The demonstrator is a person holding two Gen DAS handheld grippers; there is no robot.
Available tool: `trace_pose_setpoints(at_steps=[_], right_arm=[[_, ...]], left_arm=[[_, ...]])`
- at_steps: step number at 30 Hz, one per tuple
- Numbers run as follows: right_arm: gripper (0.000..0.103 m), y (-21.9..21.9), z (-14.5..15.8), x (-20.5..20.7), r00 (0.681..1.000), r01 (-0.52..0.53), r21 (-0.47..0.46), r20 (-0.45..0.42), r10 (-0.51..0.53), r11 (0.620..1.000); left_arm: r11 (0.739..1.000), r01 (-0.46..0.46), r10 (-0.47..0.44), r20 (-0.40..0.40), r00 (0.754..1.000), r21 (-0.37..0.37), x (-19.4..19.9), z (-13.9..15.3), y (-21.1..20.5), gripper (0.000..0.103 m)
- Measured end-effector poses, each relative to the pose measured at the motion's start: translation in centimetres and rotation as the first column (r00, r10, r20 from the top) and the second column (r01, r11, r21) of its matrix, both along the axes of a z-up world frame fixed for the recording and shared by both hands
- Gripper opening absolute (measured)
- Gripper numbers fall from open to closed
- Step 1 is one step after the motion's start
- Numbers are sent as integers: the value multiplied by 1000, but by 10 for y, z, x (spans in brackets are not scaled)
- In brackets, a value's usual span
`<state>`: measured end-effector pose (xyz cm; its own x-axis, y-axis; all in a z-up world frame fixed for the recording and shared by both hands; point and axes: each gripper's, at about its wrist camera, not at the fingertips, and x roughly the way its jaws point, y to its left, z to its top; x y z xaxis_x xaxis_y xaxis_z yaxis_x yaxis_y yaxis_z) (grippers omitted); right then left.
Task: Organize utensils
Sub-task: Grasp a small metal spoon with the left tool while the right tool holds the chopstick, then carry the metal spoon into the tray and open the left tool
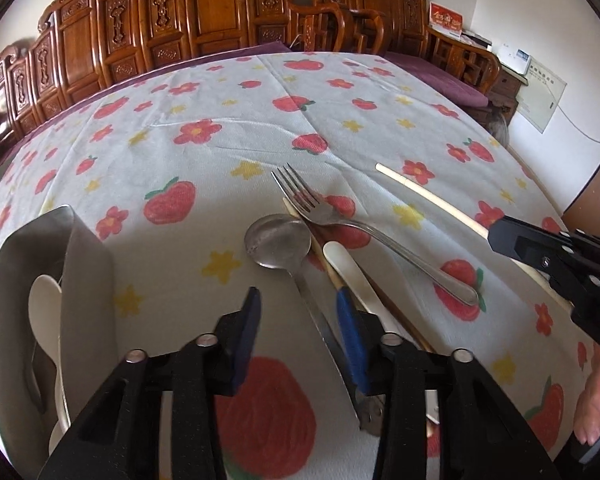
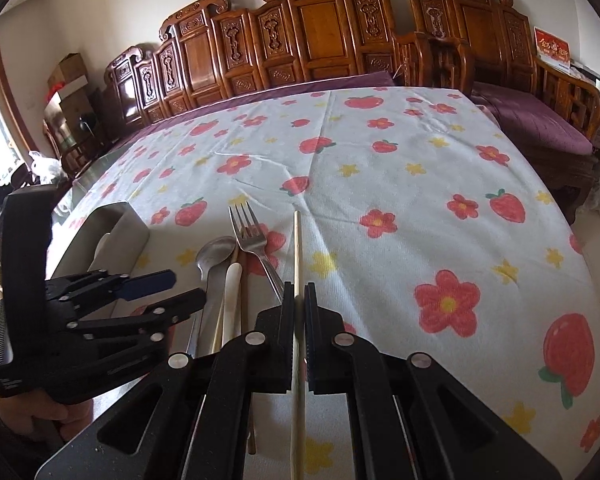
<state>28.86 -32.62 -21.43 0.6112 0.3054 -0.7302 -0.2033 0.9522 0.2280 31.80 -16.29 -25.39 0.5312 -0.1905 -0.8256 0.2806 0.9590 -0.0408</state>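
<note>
Chopstick work is the step in hand, as far as I can judge: the right hand-held gripper (image 2: pixel 299 300) is clenched on a pale chopstick (image 2: pixel 297 248), which runs up between the closed pads and points toward the far edge of the table (image 2: pixel 440 152), its tip lifted clear of the strawberry-print cloth. The left hand-held gripper (image 1: pixel 296 320) hangs released, blue-padded fingers (image 1: pixel 247 320) spread above the pile near the front edge. That pile holds a metal spoon (image 1: pixel 278 242), a white spoon (image 1: pixel 350 266), a fork (image 1: pixel 340 220) lying across them with tines toward the far edge, and more chopsticks (image 1: pixel 396 312) underneath. Just left of the pile, by the table's left edge, stands a steel utensil holder (image 1: pixel 88 264) with a white spoon (image 1: pixel 44 300) already inside. To do this well, I would keep the grip firm near the stick's middle so it cannot pivot, swing it left over the pile without brushing the fork, tip it upright above the holder's opening, and let go only once the lower end is inside the wall. The left hand-held gripper could steady the holder, or take the fork first since it lies on top. Beyond the table's far edge stands a carved wooden bench (image 2: pixel 320 40) with a purple cushion.
</note>
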Motion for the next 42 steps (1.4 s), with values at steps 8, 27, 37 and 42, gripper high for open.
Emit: trace_pose_setpoints(at_steps=[8,27,37,42], right_arm=[[6,1,1,0,1000,0,13,-1,0,1000],[6,24,9,-4,999,-48,8,23,47,999],[6,49,19,-11,993,-111,16,44,110,994],[6,68,24,-18,985,-162,11,57,161,987]], left_arm=[[999,-20,21,-38,999,31,12,-10,-9,19],[999,-35,32,66,997,41,-17,19,20,5],[999,-41,38,123,992,25,-32,56,48,5],[999,-42,39,138,990,17,-38,69,68,5]])
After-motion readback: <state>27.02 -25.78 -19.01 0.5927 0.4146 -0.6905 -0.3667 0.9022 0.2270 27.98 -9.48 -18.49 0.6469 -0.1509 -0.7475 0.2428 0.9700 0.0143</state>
